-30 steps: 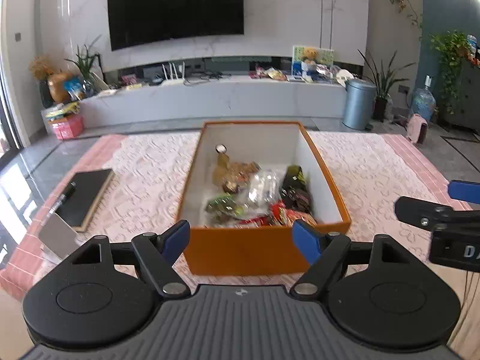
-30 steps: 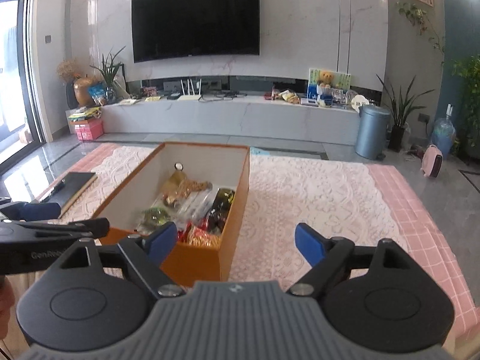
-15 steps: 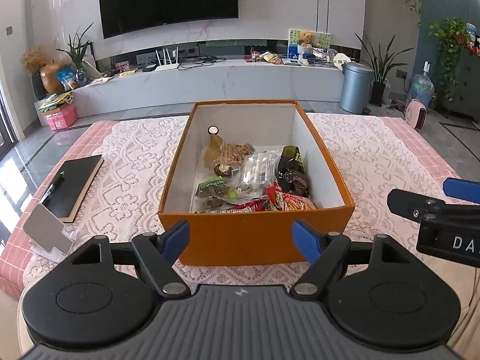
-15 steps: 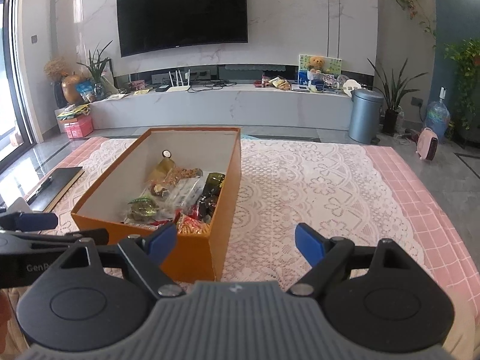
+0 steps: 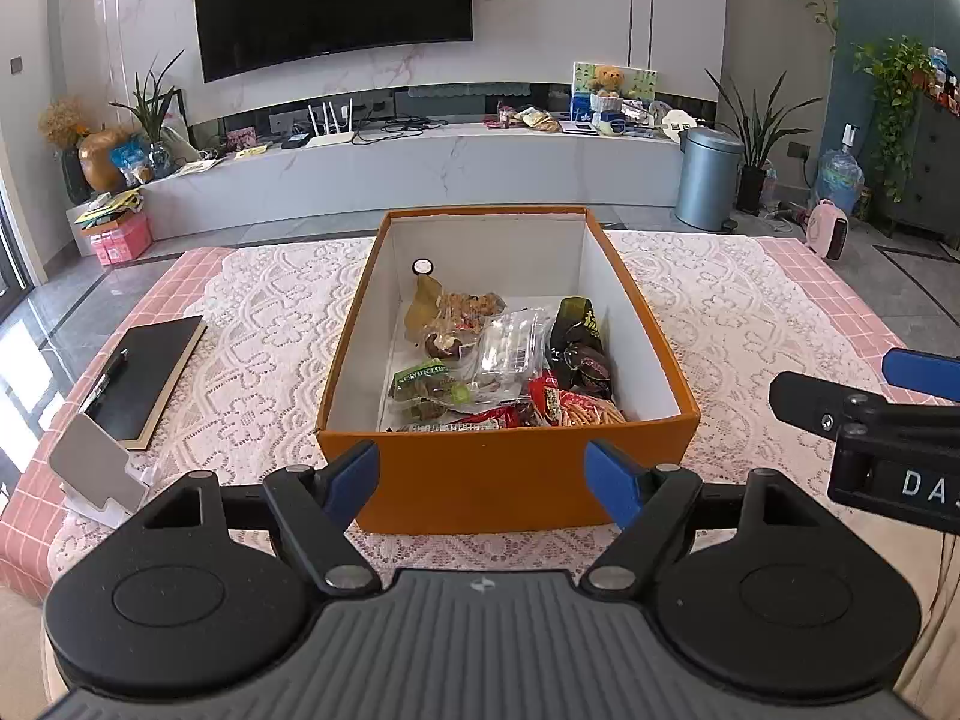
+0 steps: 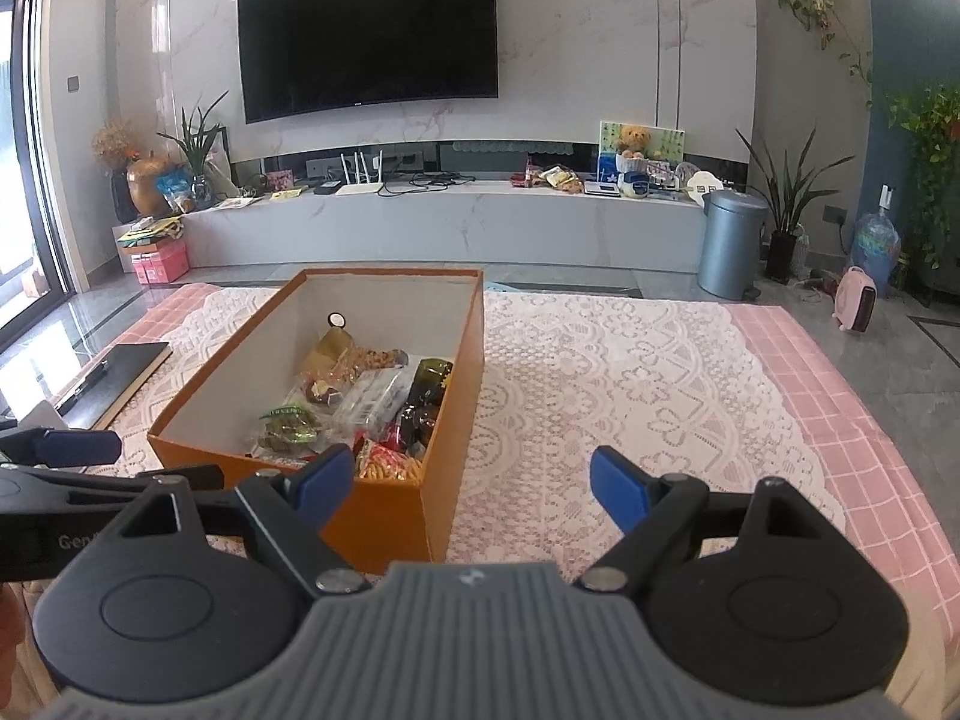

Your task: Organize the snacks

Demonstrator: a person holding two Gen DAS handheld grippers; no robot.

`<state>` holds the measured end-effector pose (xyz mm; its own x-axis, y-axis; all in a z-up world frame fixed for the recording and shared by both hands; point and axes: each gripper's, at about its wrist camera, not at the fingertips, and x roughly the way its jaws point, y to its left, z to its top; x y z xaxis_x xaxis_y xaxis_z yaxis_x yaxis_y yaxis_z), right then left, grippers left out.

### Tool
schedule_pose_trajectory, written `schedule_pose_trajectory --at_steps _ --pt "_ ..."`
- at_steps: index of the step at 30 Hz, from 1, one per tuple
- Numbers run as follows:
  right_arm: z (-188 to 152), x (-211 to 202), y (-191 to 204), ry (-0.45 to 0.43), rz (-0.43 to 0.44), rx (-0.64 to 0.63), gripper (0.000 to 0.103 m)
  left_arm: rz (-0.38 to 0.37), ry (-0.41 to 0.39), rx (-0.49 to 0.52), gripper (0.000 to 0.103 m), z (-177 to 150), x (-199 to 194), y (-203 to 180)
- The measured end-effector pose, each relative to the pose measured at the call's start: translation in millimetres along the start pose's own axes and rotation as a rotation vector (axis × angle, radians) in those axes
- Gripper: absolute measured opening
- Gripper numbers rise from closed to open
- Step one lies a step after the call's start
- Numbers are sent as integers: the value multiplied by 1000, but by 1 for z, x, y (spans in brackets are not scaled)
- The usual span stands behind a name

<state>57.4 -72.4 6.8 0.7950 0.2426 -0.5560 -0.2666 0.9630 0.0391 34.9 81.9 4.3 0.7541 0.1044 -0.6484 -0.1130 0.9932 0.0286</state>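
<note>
On the desk (image 5: 750, 300), which is covered by a white lace cloth (image 5: 252, 324) over pink check, stands an orange box (image 5: 480, 480) with white inner walls, its top open. Inside it lies a loose heap of snacks (image 5: 498, 360): a green packet (image 5: 426, 387) toward the near left, a clear wrapped pack (image 5: 510, 348) in the middle, a dark packet (image 5: 579, 342) against the right wall, and a red packet of yellow sticks (image 5: 570, 405) at the near wall (labels too small to read). The left tool (image 5: 481, 477) hangs just in front of the box's near wall, jaws spread wide with nothing between the blue pads. The right tool (image 6: 462, 480) hangs beside the box's near right corner, over the lace, jaws likewise wide and empty; in the left wrist view it shows at the right edge (image 5: 870, 414). Left of the box, well apart from it, lie a black notebook (image 5: 147, 372) with a pen (image 5: 105, 381) on it and a small grey stand (image 5: 96, 471). Beyond the desk: a wall-mounted television (image 5: 333, 0), a long white cabinet (image 5: 420, 174) and a grey bin (image 5: 708, 177).
</note>
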Motion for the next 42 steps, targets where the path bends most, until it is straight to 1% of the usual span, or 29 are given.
schedule_pose_trajectory --at_steps 28,37,42 --pt "0 -3 0 -11 -2 -5 86 -11 4 -10 91 2 -5 -2" --pt "0 -3 0 -13 -3 -5 87 -12 0 2 91 2 -7 -3" --pt "-1 -4 0 -14 -5 -7 89 -14 0 1 91 2 -6 -3"
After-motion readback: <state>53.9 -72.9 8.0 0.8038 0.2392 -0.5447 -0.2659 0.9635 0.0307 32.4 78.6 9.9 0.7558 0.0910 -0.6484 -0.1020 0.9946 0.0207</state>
